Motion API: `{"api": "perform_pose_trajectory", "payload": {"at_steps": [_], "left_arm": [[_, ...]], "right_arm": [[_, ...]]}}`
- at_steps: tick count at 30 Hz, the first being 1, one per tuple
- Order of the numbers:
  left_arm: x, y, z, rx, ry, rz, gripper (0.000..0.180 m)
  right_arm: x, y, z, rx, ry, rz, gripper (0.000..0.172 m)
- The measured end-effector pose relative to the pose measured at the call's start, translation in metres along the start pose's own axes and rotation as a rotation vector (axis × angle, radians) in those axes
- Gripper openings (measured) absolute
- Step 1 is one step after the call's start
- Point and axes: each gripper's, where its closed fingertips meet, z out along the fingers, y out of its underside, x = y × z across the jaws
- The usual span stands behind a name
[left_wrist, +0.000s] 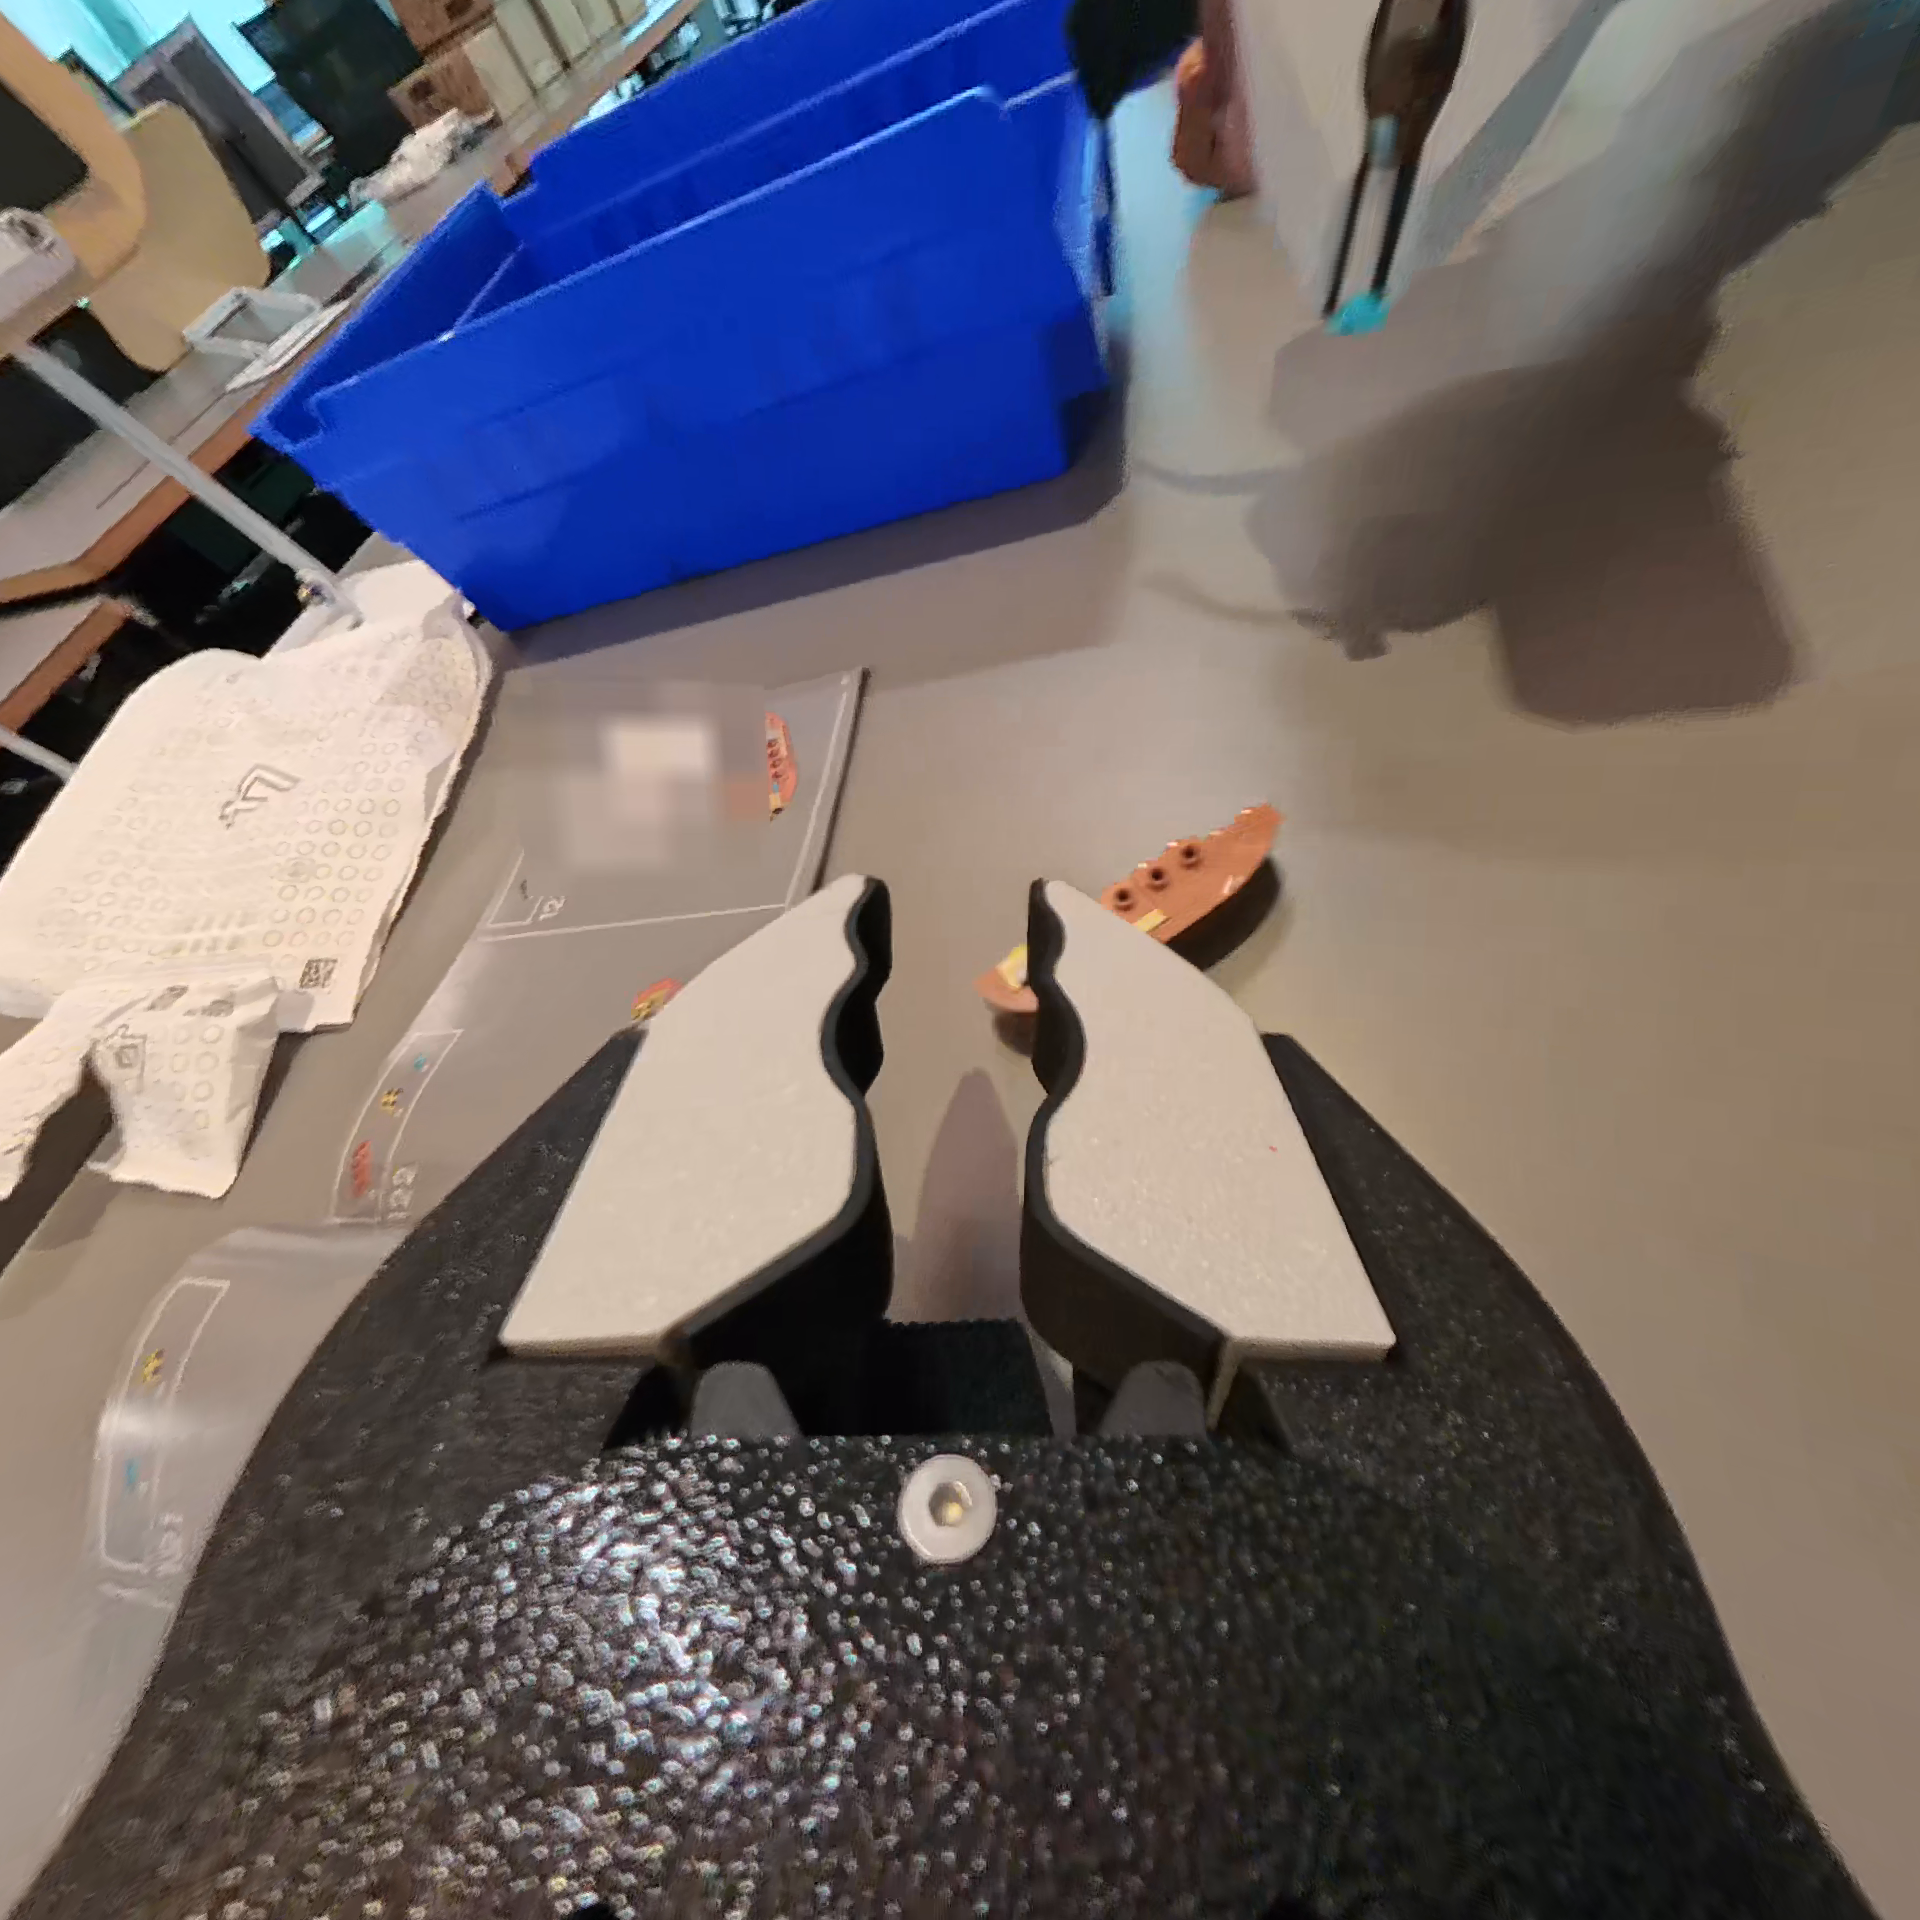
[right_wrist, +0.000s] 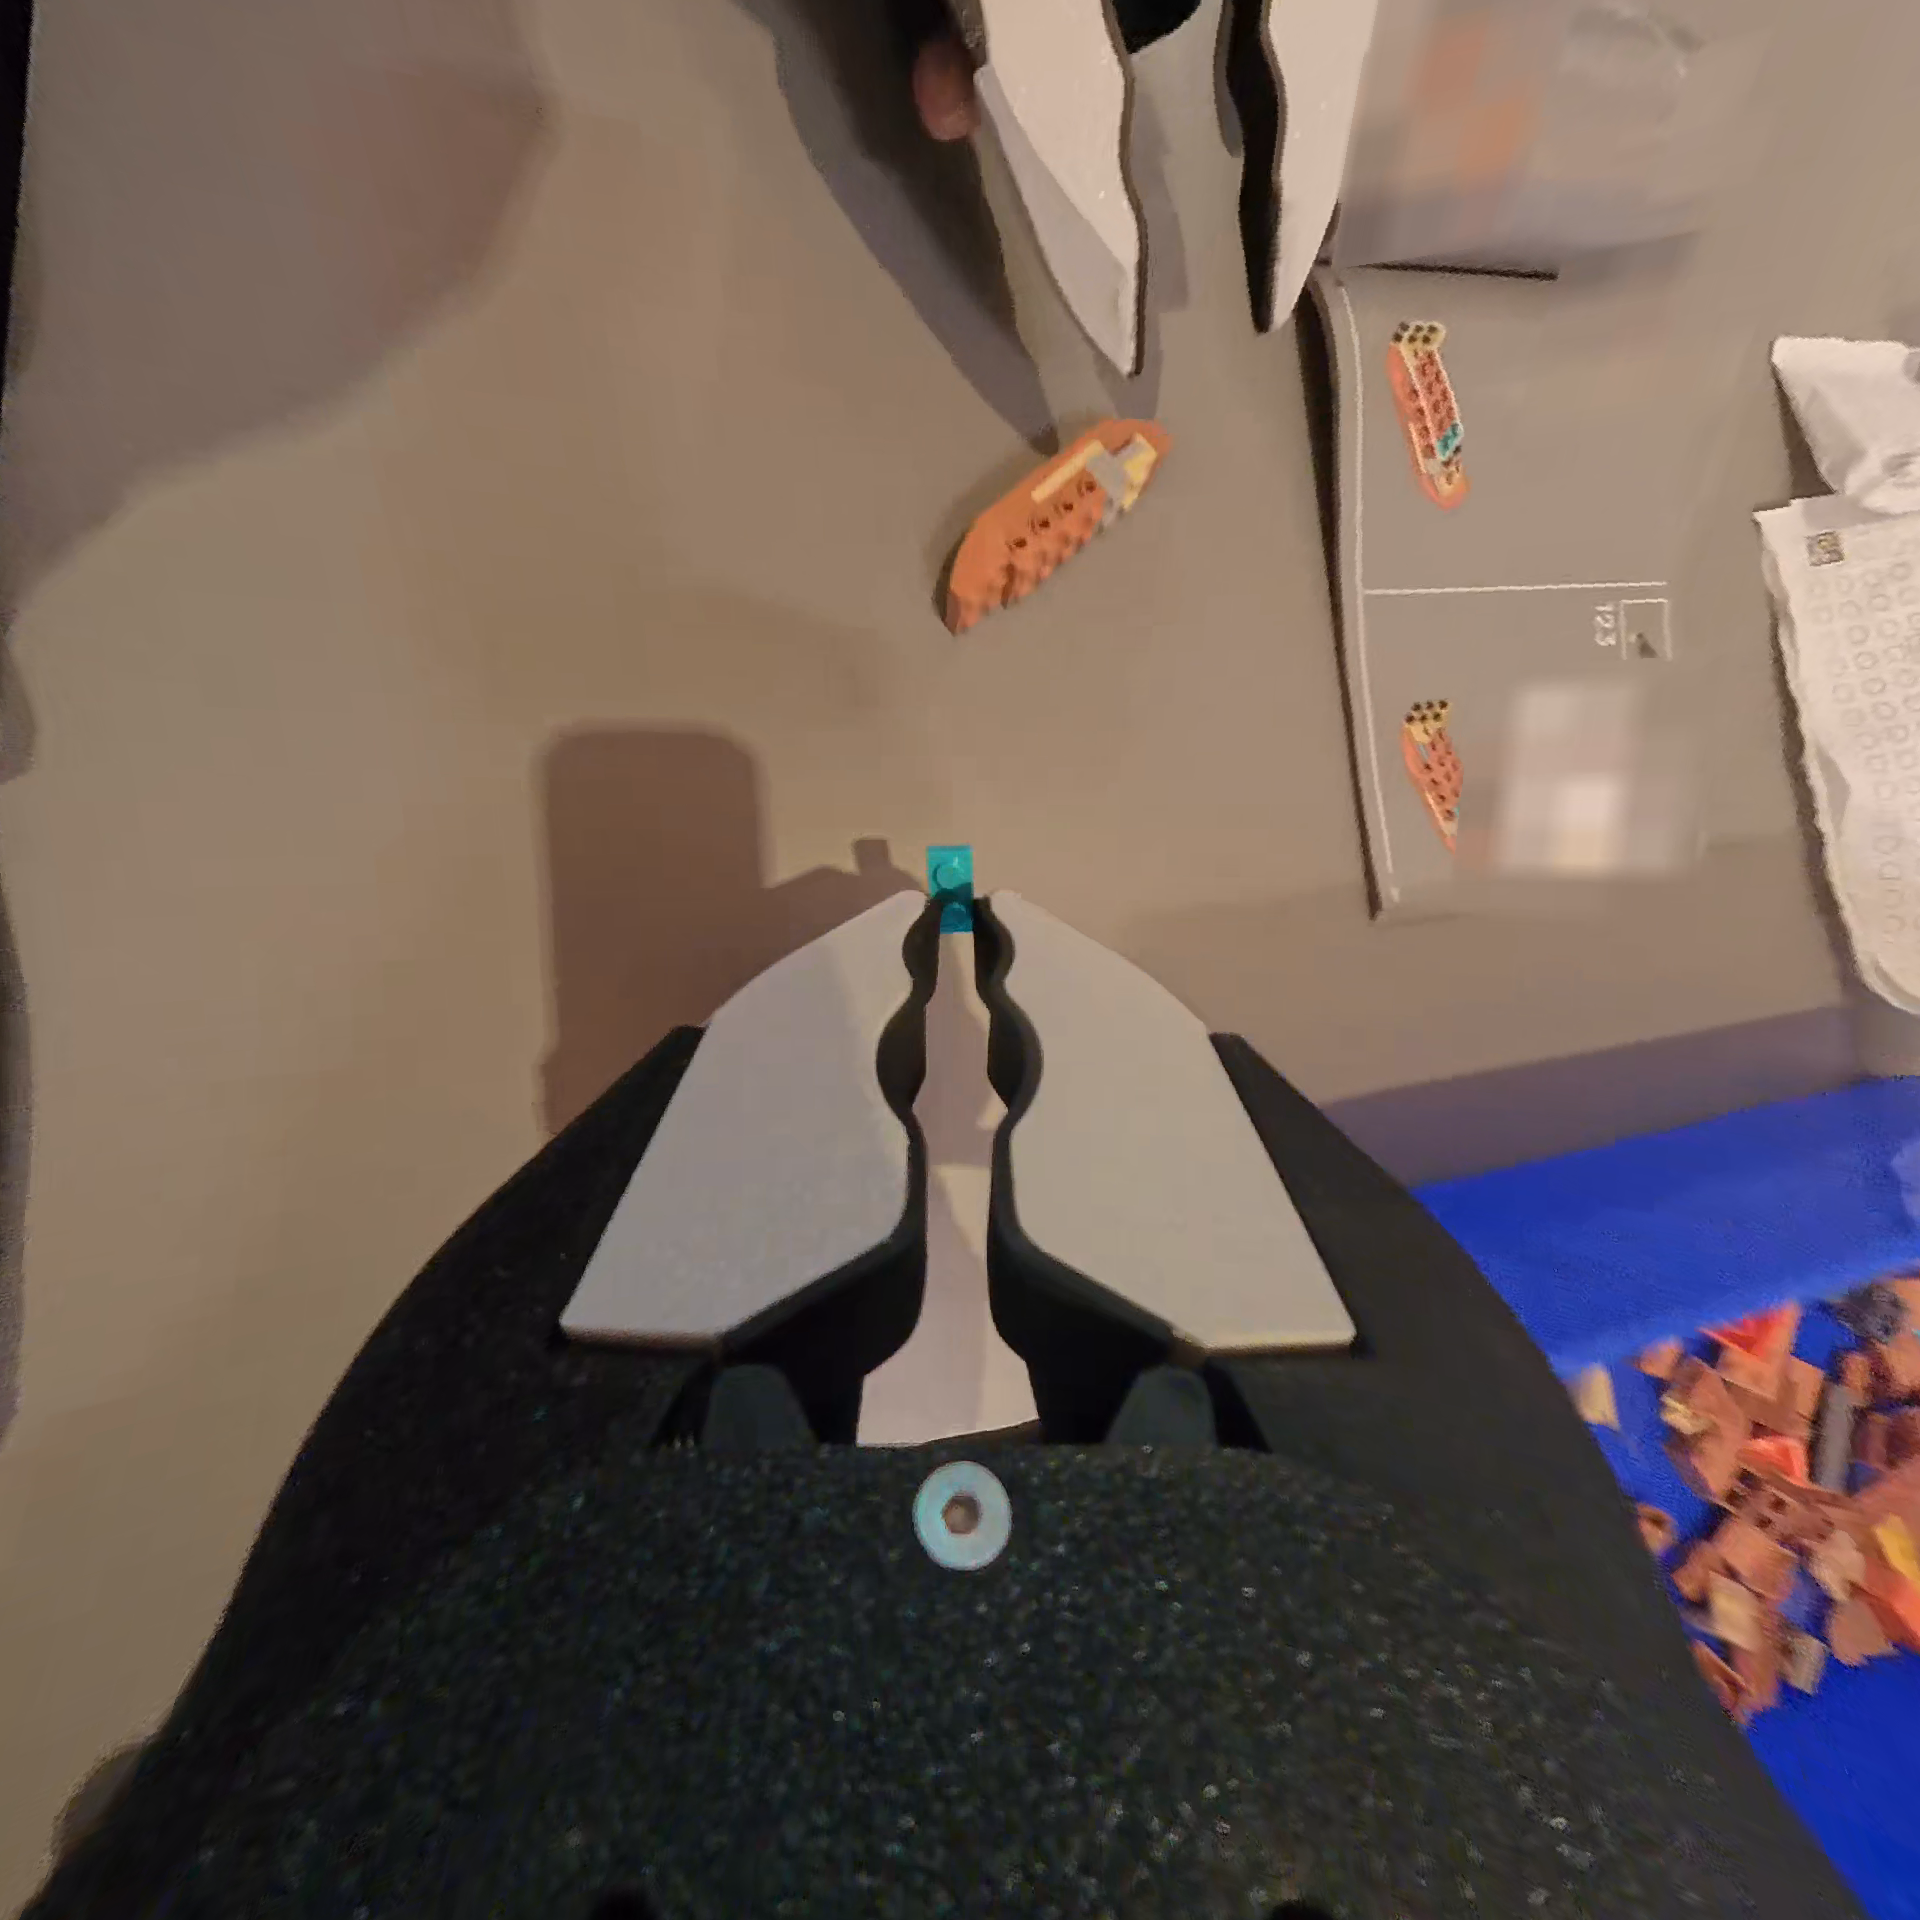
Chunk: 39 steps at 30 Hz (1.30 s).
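White printed paper bags (left_wrist: 208, 831) lie leftmost, then an open instruction booklet (left_wrist: 665, 810). The left gripper (left_wrist: 961, 914), jaws parted and bare, hangs beside the orange hull (left_wrist: 1195, 894). The right gripper (right_wrist: 954, 906) pinches a small teal plate (right_wrist: 952, 878), blue bin (right_wrist: 1662, 1299) alongside.

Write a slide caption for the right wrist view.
Right gripper pinching a small translucent teal plastic brick above the grey table, orange brick boat hull beyond.

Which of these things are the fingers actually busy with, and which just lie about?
In use:
right gripper, pinching the teal brick
left gripper, open by the orange boat build

Lying about:
instruction booklet
blue bin
white paper bag
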Motion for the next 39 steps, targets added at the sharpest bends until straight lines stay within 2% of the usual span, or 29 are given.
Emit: {"api": "perform_pose_trajectory", "payload": {"at_steps": [3, 12, 25, 34, 39], "left_arm": [[0.013, -0.002, -0.001, 0.005, 0.038, 0.041, 0.024], [0.025, -0.004, -0.007, 0.026, 0.087, 0.051, 0.024], [0.024, -0.001, -0.008, 0.005, 0.084, 0.038, 0.024], [0.021, 0.004, -0.007, -0.017, 0.084, 0.045, 0.024], [0.013, 0.008, -0.005, -0.038, 0.066, 0.031, 0.024]], "right_arm": [[-0.007, -0.004, 0.021, 0.012, -0.008, 0.034, 0.006], [-0.008, 0.018, 0.059, -0.058, -0.012, 0.078, 0.006], [-0.007, 0.018, 0.059, 0.032, -0.04, 0.14, 0.008], [0.003, 0.027, 0.049, 0.142, 0.109, 0.13, 0.023], [0.003, 0.022, 0.025, 0.305, 0.154, 0.2, 0.025]]}}
